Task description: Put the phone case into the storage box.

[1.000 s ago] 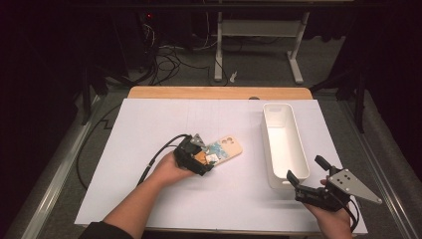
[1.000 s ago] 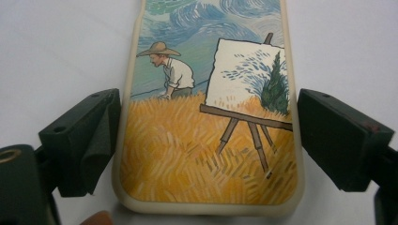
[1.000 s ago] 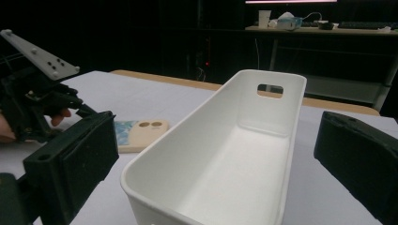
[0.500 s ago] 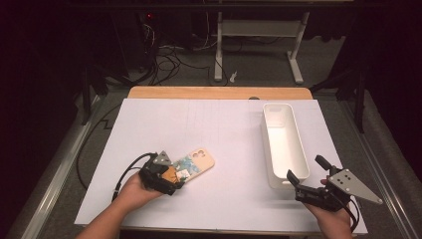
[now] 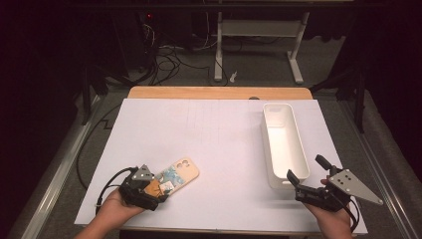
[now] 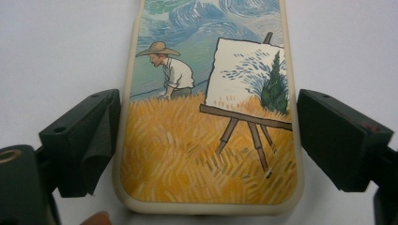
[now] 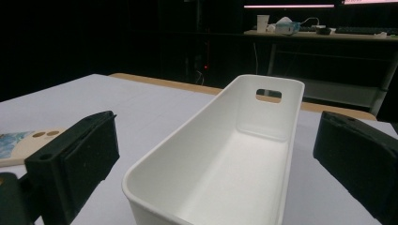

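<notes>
Phone case (image 6: 206, 136) is lying flat on the white table sheet (image 5: 214, 144) at the near-left corner, painted back up. Left gripper (image 5: 158, 193) is straddling its near end – jaws are sitting at both long edges, but whether they're actually clamping or just touching is unclear. In the left gripper view the case's far end is cut off. Right gripper (image 5: 307, 173) is hanging open – nothing held – just short of the white bin (image 5: 283, 144), whose near wall is cropped in the right gripper view.
</notes>
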